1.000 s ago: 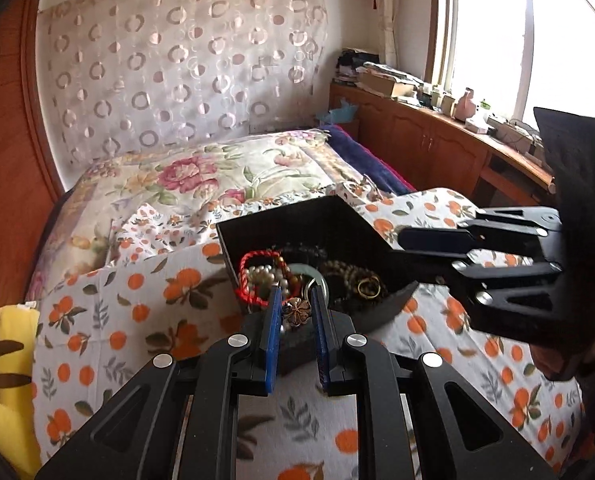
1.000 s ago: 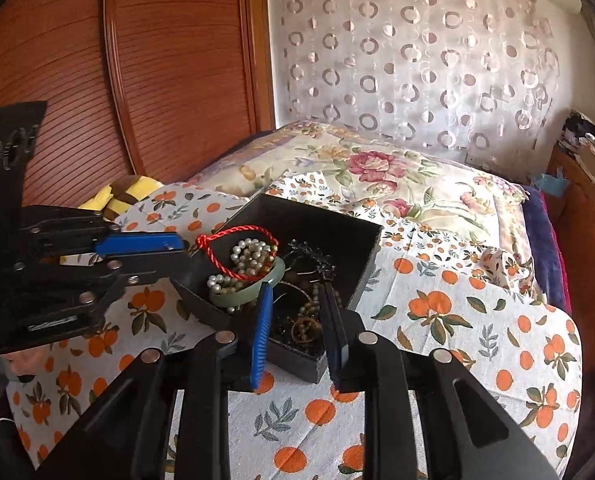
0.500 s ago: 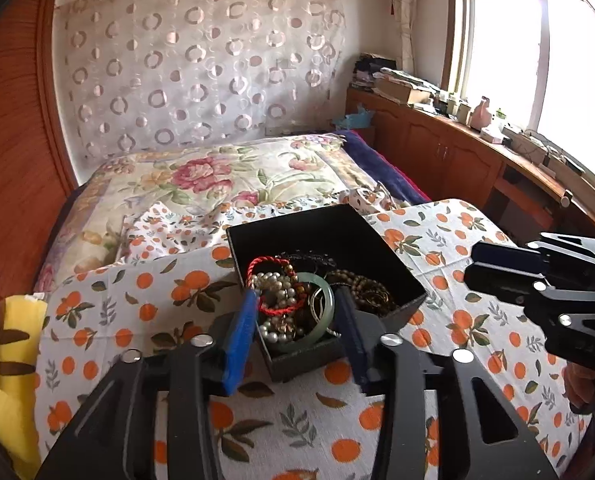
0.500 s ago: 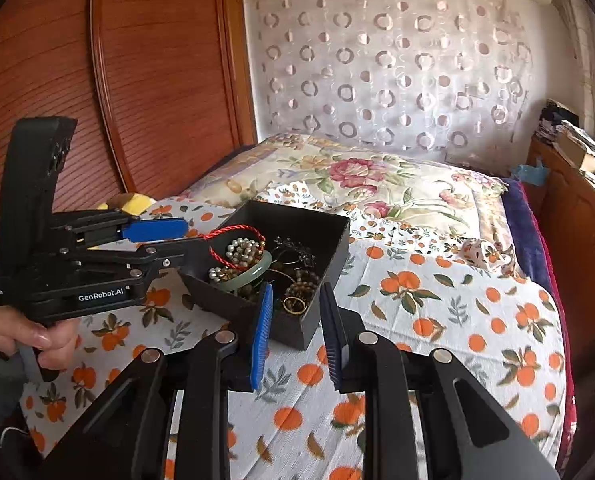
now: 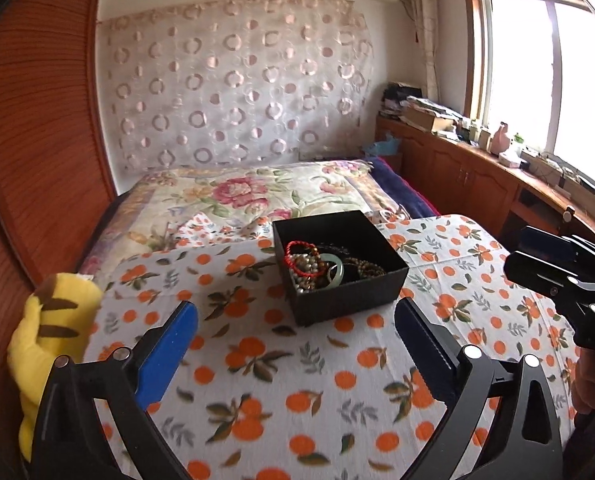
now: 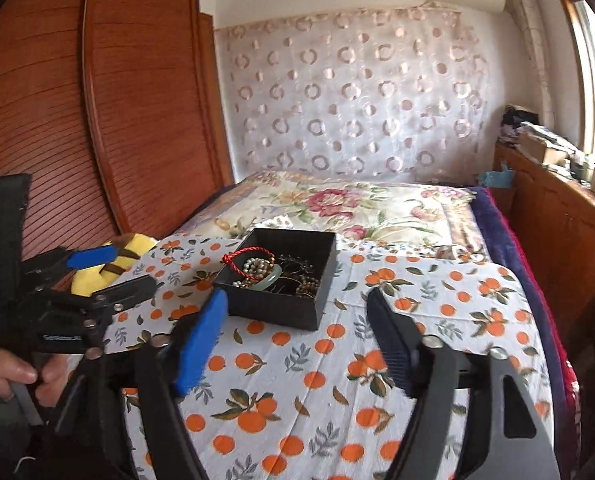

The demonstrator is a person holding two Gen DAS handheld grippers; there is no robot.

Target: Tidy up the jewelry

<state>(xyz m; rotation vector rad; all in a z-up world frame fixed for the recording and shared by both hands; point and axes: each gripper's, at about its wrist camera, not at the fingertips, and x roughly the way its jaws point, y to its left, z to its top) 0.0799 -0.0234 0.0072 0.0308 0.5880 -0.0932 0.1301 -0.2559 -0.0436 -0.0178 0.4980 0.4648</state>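
Observation:
A black open box sits on the orange-print cloth and also shows in the right wrist view. It holds a red cord bracelet, a pearl string, a pale green bangle and dark bead strands. My left gripper is open and empty, pulled back in front of the box. My right gripper is open and empty, also in front of the box.
A yellow striped plush lies at the cloth's left edge. A floral bedspread lies behind the box. A wooden wardrobe stands on the left, and a cluttered wooden cabinet under the window on the right.
Both grippers have pulled back from the box and opened wide. The left one let go of a small flower-shaped piece. The box now sits farther away.

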